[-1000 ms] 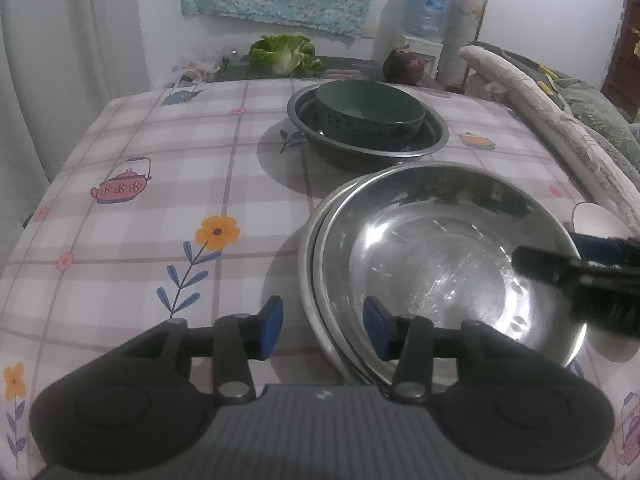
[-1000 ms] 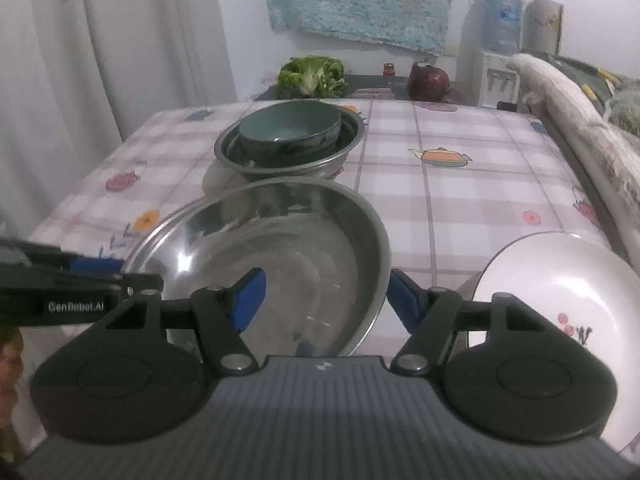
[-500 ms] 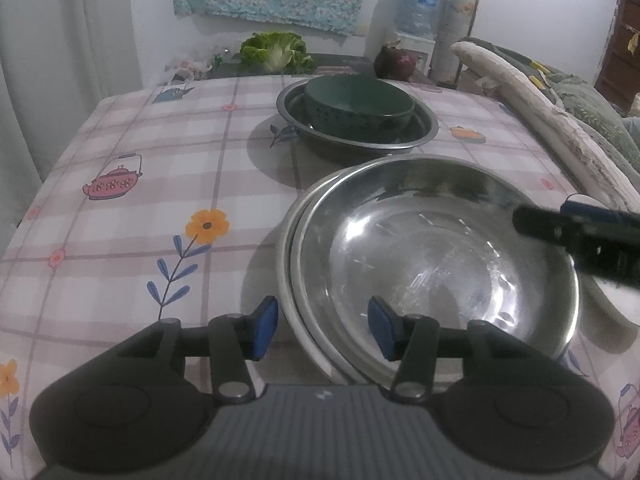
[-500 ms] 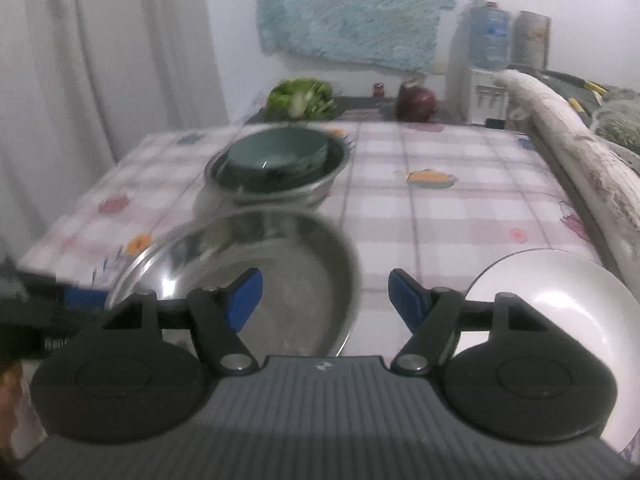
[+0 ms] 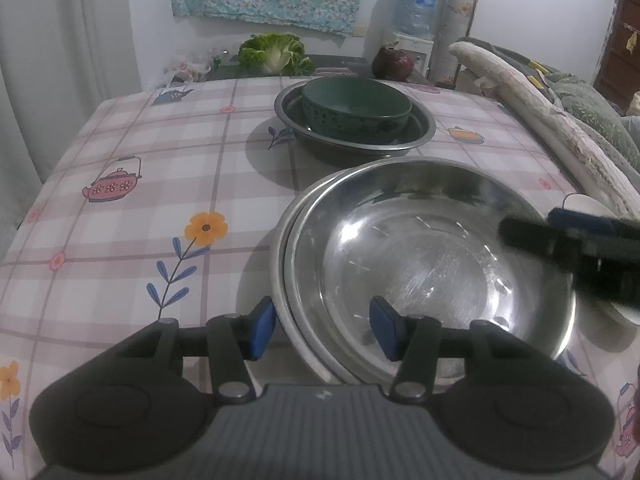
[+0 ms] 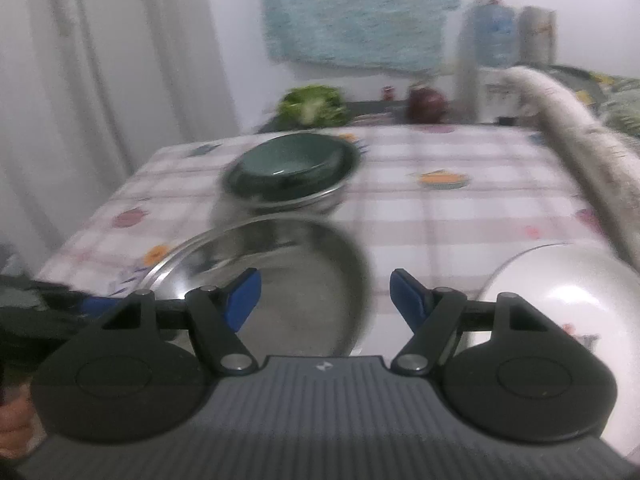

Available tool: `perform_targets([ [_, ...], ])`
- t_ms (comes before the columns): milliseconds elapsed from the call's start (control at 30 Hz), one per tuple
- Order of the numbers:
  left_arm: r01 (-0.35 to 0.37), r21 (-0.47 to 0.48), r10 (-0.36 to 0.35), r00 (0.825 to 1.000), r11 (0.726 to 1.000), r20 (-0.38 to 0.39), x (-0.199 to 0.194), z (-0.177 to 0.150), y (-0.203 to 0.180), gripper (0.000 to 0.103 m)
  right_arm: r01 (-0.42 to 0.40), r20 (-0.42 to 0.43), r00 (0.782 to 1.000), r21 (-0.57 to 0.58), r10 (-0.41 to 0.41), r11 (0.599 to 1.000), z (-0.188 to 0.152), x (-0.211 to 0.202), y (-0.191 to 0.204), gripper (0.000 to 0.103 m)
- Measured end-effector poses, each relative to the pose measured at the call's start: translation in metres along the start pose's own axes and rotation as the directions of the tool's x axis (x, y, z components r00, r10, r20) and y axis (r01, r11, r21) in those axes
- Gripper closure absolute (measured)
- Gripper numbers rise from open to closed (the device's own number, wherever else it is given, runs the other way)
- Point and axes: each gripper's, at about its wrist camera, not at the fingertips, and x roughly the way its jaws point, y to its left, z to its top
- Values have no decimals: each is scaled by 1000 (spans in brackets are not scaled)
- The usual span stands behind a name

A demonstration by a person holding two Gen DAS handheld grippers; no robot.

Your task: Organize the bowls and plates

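A large steel bowl [image 5: 432, 256] sits nested in a second steel dish on the checked tablecloth; it also shows in the right wrist view [image 6: 280, 268]. Farther back a dark green bowl [image 5: 356, 106] sits inside a steel dish [image 5: 420, 130]; both show blurred in the right wrist view [image 6: 292, 164]. A white plate [image 6: 560, 280] lies at the right edge. My left gripper [image 5: 322, 330] is open, its jaws straddling the steel bowl's near rim. My right gripper [image 6: 324, 294] is open and empty, raised over the bowl's right rim; it also shows in the left wrist view [image 5: 568, 240].
A lettuce head [image 5: 274, 54] and a dark red round object [image 5: 392, 64] sit beyond the table's far edge. A rolled cloth bolster [image 5: 548, 128] runs along the right side. A curtain hangs at the left.
My right gripper has lifted and pulled back from the steel bowl, its view now blurred. My left gripper has opened a little wider at the bowl's near rim.
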Motion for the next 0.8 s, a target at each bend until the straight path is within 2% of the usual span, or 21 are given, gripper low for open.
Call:
perform_targets([
  [100,0,-6,0,1000,1000,1,-1,0,1,48,4,-7,1000,-55,-4,999,-4,0,10,28],
  [200,3,-6,-3,1000,1000,1,-2,0,2,47,-5,8,1000,15,5,1000,-2,-3,0,31],
  [267,1,-2,-1,1000,1000,2,-2,-1,2,47,17,33,999,31,-18,999,0,-6,-4,31],
  [300,1,-2,-1,1000,1000,2,-2,-1,2,46,-5,30,1000,25,4,1000,0,-6,-4,31],
  [400,5,-9,-5,1000,1000,1,-2,-1,2,46,-72,10,997,-59,73,996,-5,-7,13,32],
  [500,12,-18,-12,1000,1000,0,-3,-1,3,46,-14,57,998,-118,21,993,-6,-12,23,32],
  [567,12,-15,-11,1000,1000,1,-4,-1,3,46,20,77,997,-86,-13,996,-1,-12,17,32],
  [700,11,-17,-11,1000,1000,8,-5,-3,6,46,41,64,997,17,-42,999,2,-8,-3,32],
  [767,15,-23,-15,1000,1000,4,-4,-3,7,46,29,39,999,29,-30,999,0,-4,-5,33],
  [800,18,-24,-18,1000,1000,2,-4,-3,7,46,-2,23,1000,18,1,1000,-3,-2,-2,30],
])
